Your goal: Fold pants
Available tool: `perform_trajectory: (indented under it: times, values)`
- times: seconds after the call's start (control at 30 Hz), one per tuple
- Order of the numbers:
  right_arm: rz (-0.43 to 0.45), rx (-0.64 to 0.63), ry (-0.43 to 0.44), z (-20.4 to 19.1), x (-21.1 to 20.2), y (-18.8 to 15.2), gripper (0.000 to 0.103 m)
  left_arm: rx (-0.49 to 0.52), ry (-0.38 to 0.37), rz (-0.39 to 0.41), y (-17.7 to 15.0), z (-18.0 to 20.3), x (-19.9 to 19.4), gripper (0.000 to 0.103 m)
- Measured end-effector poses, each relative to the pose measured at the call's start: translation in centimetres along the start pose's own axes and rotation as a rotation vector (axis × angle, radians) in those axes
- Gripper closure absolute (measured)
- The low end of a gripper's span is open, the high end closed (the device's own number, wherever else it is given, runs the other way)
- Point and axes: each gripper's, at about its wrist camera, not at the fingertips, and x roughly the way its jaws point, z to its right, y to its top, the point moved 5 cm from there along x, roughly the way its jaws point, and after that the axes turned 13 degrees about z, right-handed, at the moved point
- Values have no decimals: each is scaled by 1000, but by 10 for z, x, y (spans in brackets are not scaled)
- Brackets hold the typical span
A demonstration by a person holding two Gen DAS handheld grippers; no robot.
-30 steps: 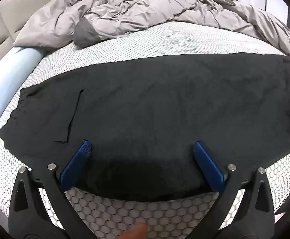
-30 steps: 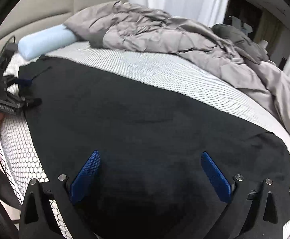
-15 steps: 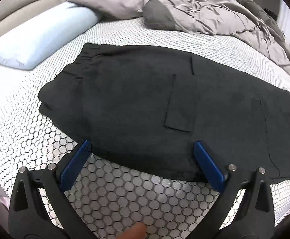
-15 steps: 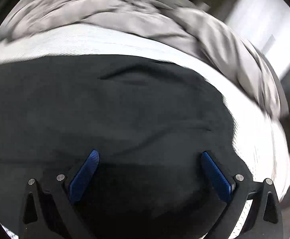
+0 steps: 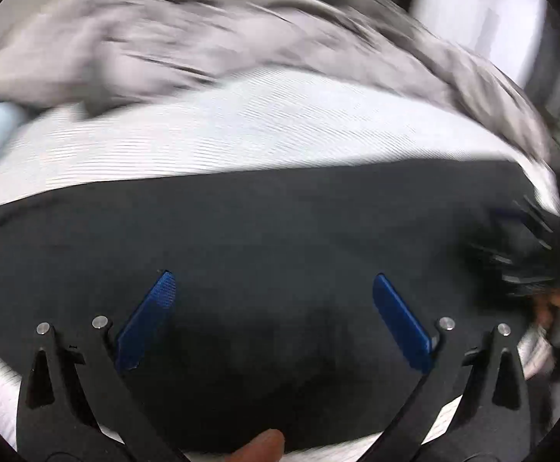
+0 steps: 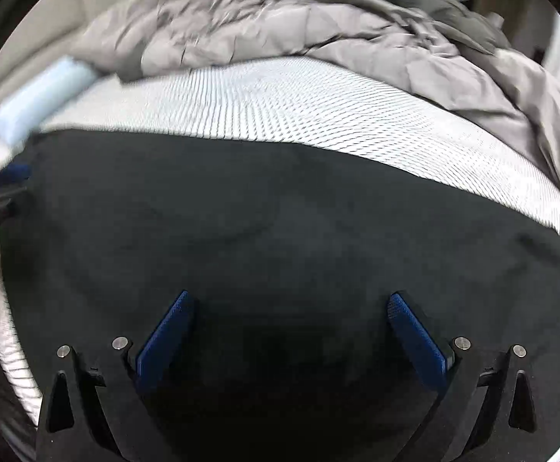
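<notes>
I hold two grippers over the long black soft pants (image 6: pixel 280 231). The pants lie flat and spread wide on the white bed sheet with the little honeycomb print (image 6: pixel 280 96), on the side of the sheet nearest me. The crumpled grey puffy blanket (image 6: pixel 318 27) sits on the far side of the sheet, and the pale blue roll pillow (image 6: pixel 41 96) is at the sheet's far left corner.

My left gripper (image 5: pixel 272 292) has its blue pads wide apart and holds nothing. My right gripper (image 6: pixel 289 312) is wide apart too, and empty. Both hang over the black cloth, well apart from each other. The left picture is smeary, so I cannot tell just how close that gripper is to the cloth.

I think the step now is to pick a good place to grab. To do it well, I should slow down, so the view is sharp. I should go to an edge of the pants, one gripper near each end. I should pinch both layers of cloth together, not just the top one. Then I can lift both ends evenly, so the fold comes out straight with no bumps.
</notes>
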Motion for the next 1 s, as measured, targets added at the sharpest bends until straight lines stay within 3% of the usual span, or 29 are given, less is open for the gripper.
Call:
perform_trajectory:
  times: [0.03,0.1,0.17,0.27,0.33,0.43,0.53,0.63,0.7,0.8,0.83,0.93,1.0]
  values:
    - [-13,-22,-30,6,5,0,1,29,-18,-28,-3,11,10,1]
    - [-12,-8,-101,31,5,-3,1,103,52,-87,-13,18,29,1]
    - [-17,21,-281,79,-1,-14,0,122,104,-111,-21,6,35,1]
    - [-45,117,-541,163,-16,-41,1,40,150,-93,-23,-30,30,0]
    - [-44,217,-602,199,-24,-54,0,-33,209,-81,-28,-55,20,0]
    - [-8,382,-511,216,-37,-64,1,-96,220,-77,-26,-71,18,1]
    - [31,314,-545,196,-54,-48,1,-55,267,-72,-14,-62,18,1]
    - [92,254,-487,160,-60,-22,1,2,190,-32,4,-20,8,1]
    - [115,237,-384,142,-43,-3,1,98,169,-9,16,12,14,1]
    - [104,191,-171,81,-1,22,1,216,112,-25,34,48,51,1]
    - [89,165,-136,61,12,27,1,235,86,-34,38,53,65,1]
    - [-14,94,-139,45,49,19,1,231,55,-98,30,62,102,0]
    - [-25,93,-195,60,53,17,1,129,19,-134,24,47,117,0]
